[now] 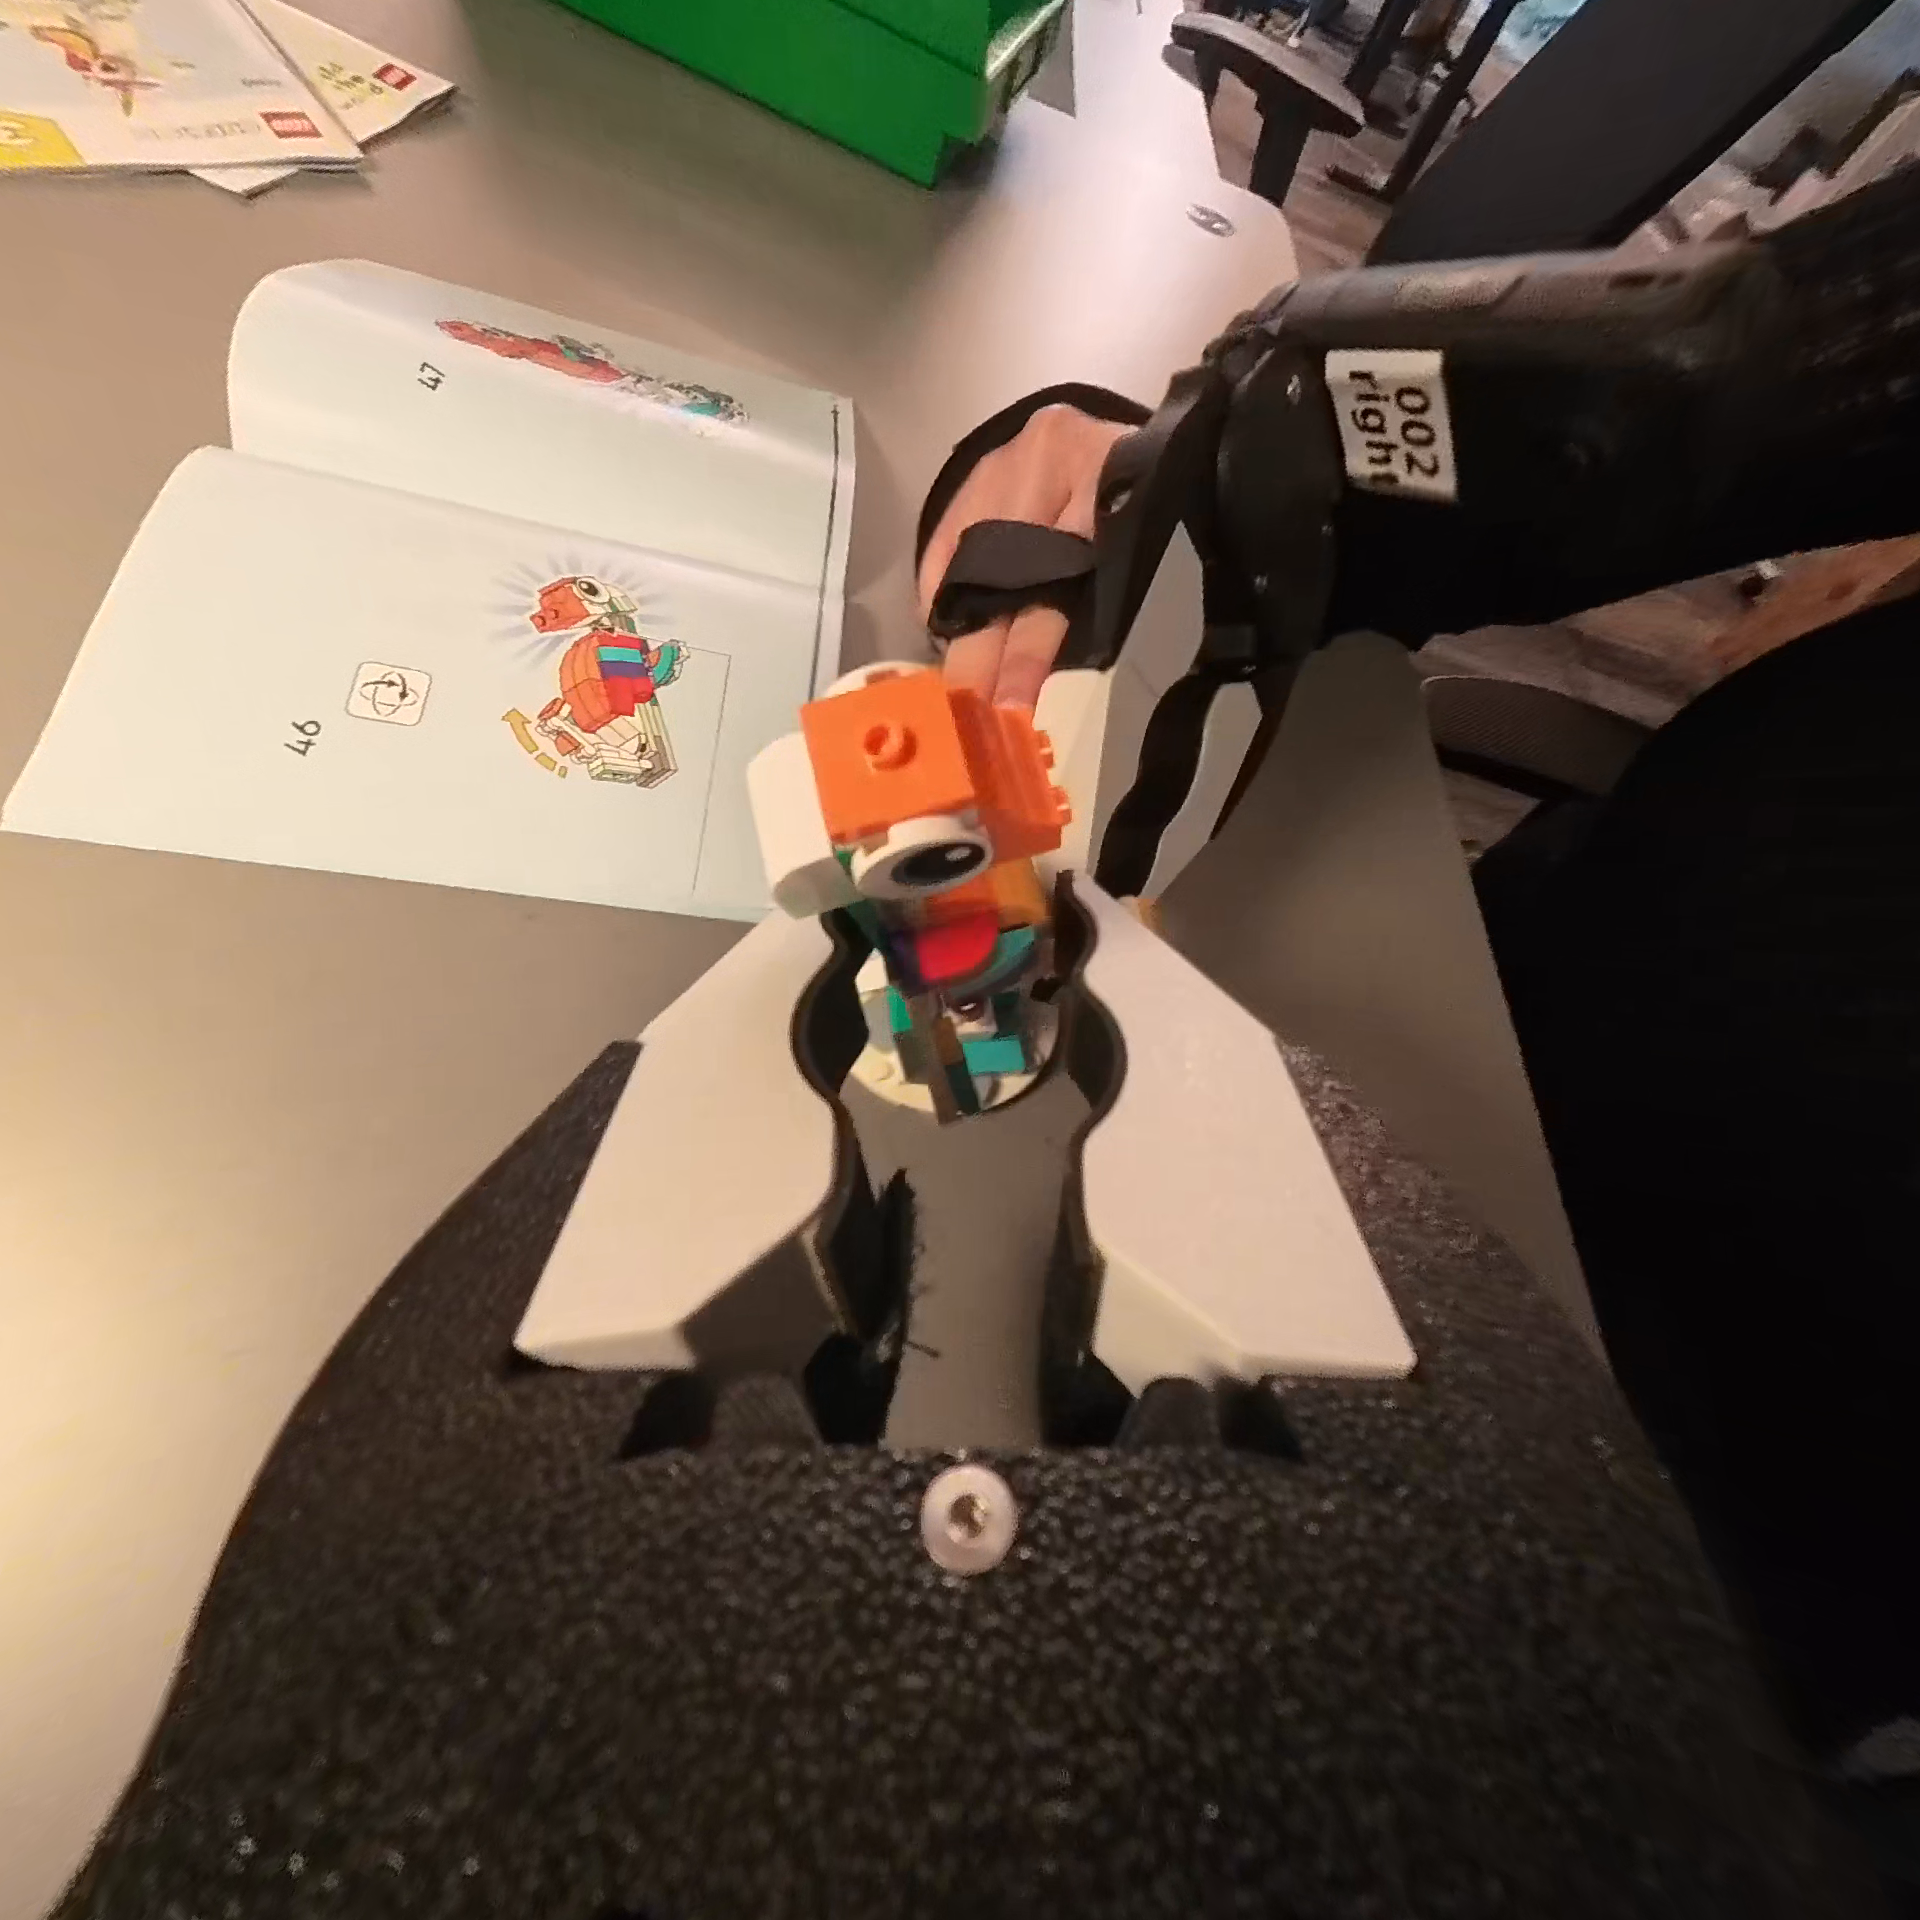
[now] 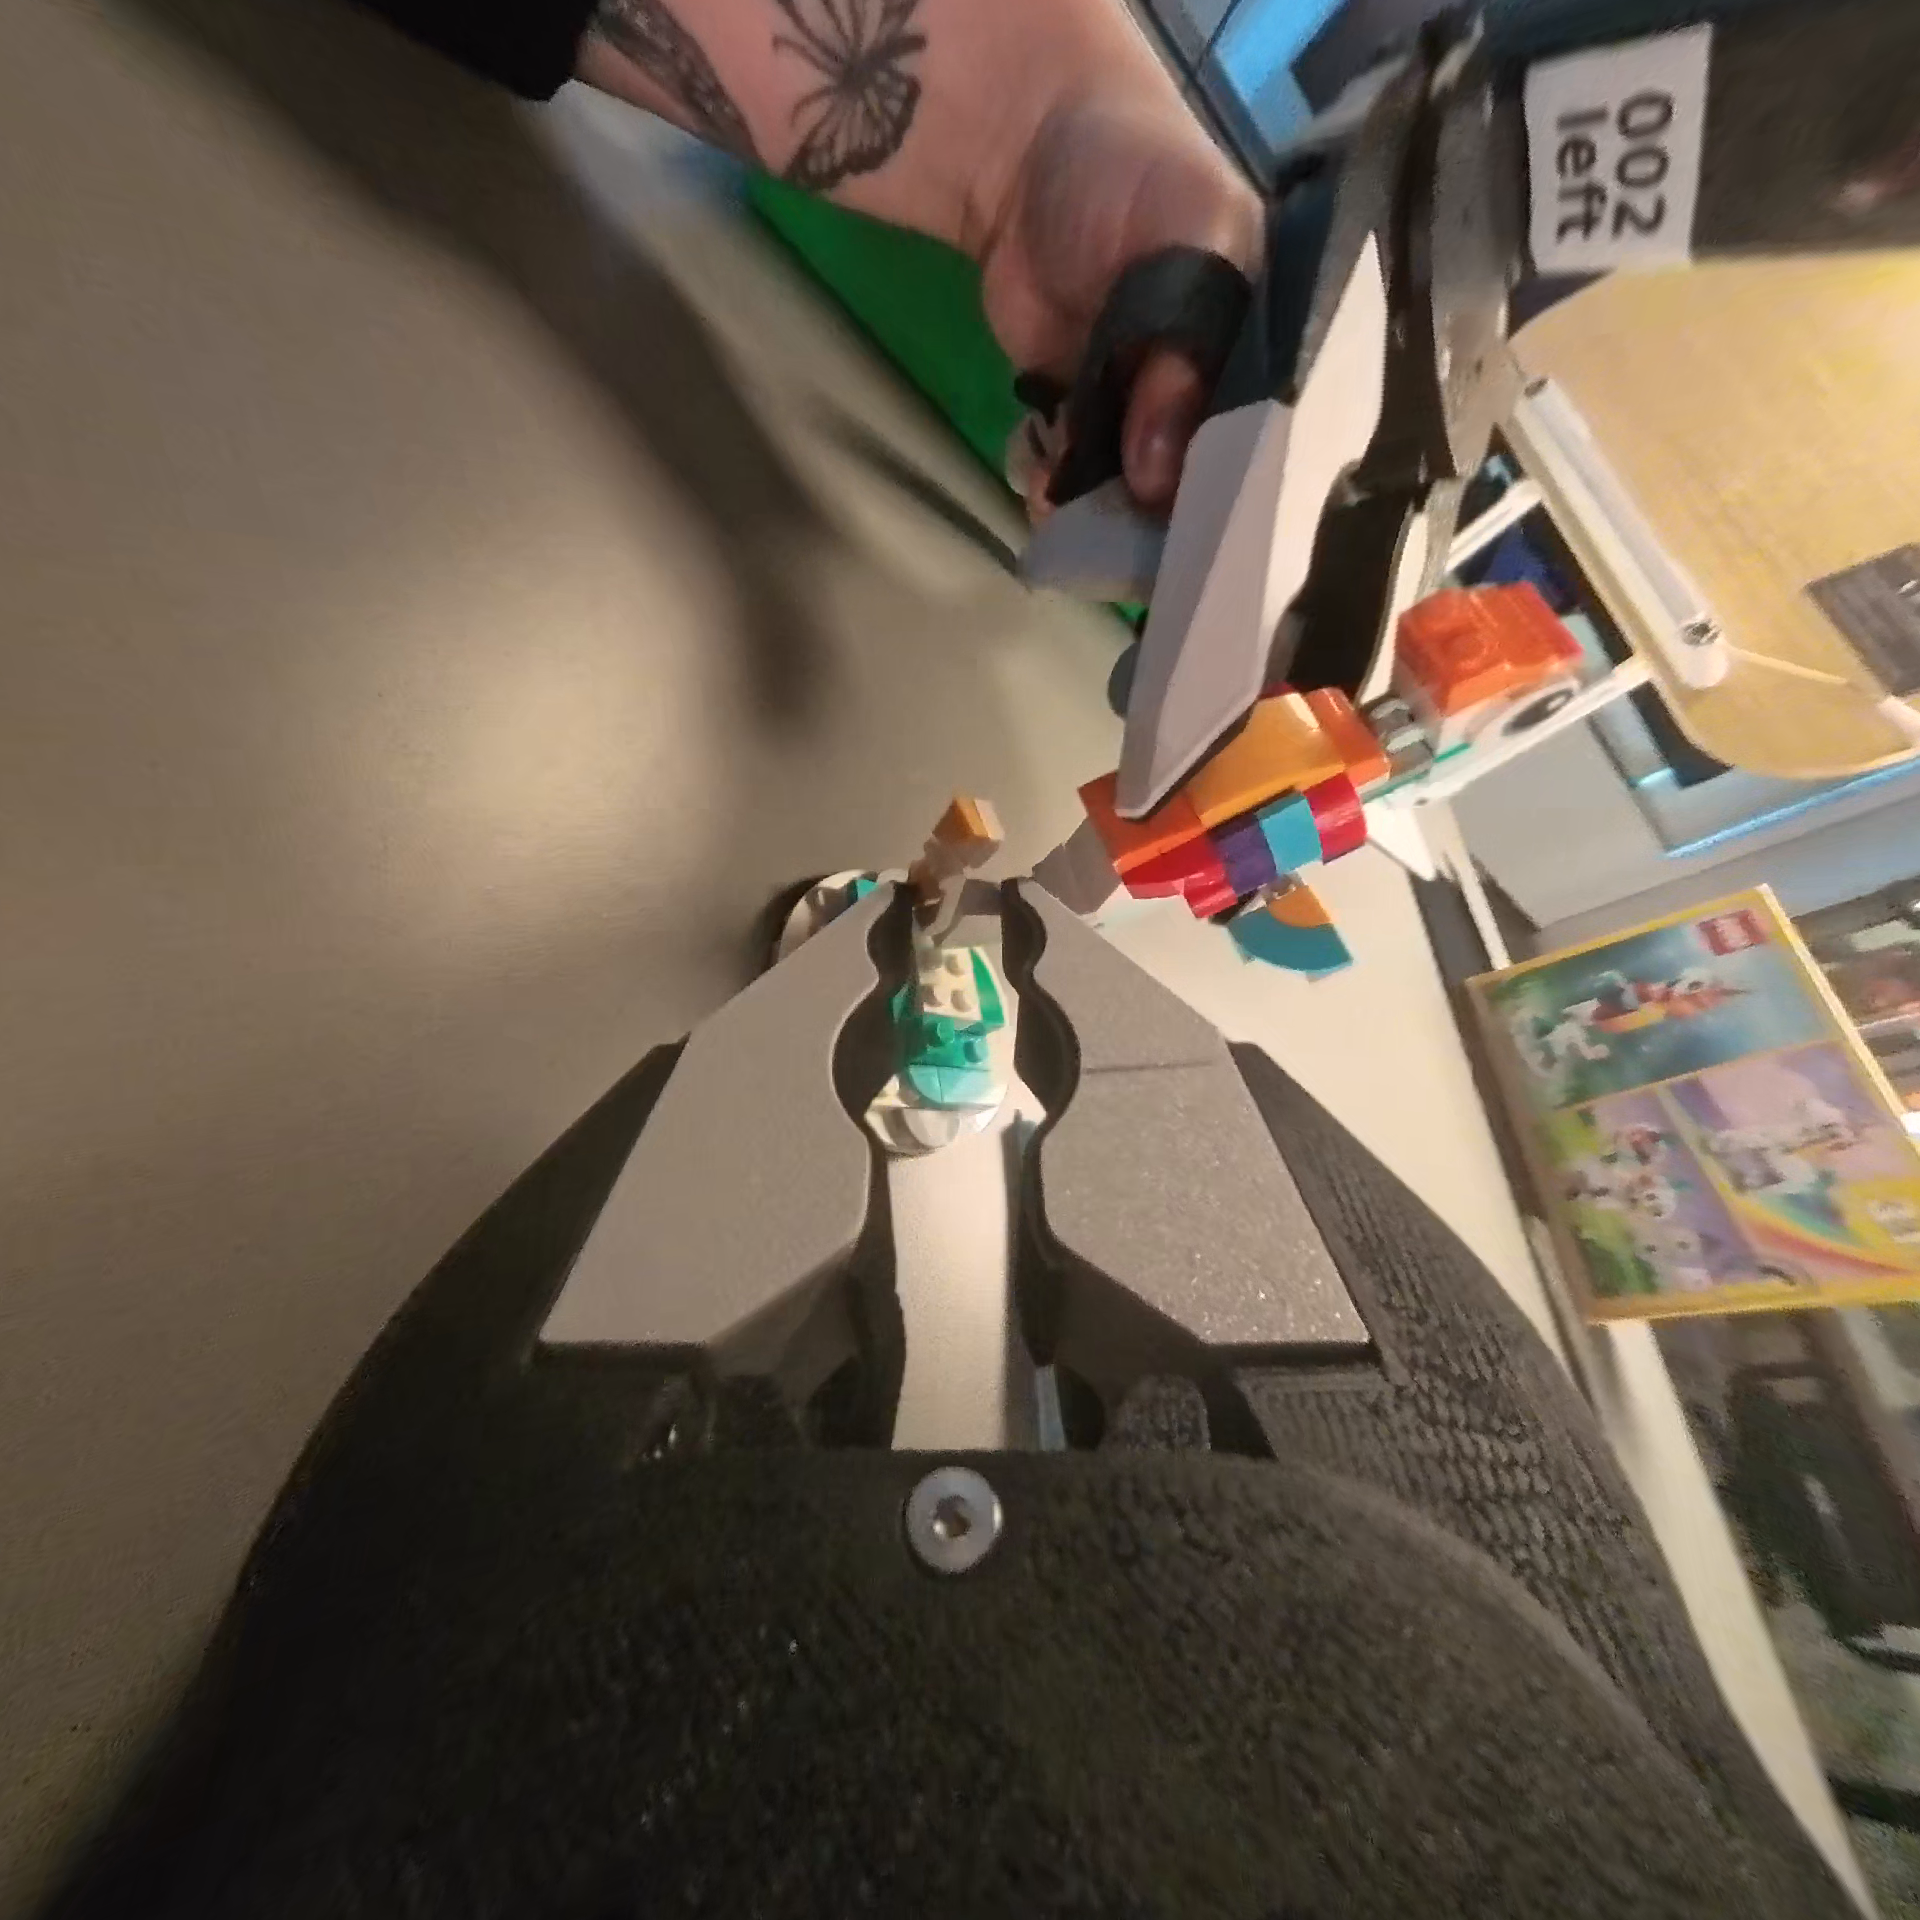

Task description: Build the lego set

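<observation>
My left gripper is shut on the orange Lego creature, whose orange head and one eye stick up above the white fingers. In the right wrist view the left gripper's fingers hold this creature by its orange and striped body, up in the air. My right gripper is shut on a teal and white base with a thin stalk topped by a brown piece. The creature hangs just right of the stalk, apart from it. The right gripper shows behind the creature.
An open instruction booklet lies on the grey table to the left. More booklets and a green box are at the back. A Lego set box stands at the right. A hand grips the left gripper.
</observation>
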Tool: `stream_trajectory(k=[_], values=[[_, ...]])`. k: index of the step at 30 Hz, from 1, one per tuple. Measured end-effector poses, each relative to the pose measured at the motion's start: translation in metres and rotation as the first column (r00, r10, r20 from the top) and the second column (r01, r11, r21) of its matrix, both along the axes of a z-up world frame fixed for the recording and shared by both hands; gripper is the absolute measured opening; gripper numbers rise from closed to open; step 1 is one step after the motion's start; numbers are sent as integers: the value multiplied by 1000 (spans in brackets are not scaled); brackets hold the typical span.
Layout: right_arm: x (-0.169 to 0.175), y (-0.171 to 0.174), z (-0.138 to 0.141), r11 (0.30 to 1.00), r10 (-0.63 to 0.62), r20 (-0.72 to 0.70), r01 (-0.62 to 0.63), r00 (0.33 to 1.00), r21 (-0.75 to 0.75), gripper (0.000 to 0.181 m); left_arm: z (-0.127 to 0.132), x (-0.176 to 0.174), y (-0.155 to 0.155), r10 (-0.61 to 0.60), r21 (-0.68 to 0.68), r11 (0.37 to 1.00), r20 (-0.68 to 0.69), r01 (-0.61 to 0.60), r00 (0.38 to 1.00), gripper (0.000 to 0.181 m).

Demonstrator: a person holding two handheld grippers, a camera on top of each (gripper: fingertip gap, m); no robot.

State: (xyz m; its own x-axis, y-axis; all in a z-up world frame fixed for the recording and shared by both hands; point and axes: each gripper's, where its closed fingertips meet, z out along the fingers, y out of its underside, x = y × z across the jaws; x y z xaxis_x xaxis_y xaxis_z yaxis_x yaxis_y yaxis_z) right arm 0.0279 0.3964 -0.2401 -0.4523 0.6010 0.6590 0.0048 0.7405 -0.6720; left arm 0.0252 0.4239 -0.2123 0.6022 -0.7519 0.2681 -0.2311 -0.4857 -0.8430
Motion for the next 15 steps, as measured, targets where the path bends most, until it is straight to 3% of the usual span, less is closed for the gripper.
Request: stream_trajectory(k=[8, 15], values=[[-3, 2, 6, 986, -19, 74, 31, 997, -162, 13, 5, 1, 2, 60, 156, 987, -184, -31, 981, 33], [-5, -2, -1, 982, -22, 145, 49, 989, -181, 14, -3, -1, -2, 53, 120, 992, -216, -27, 975, 33]])
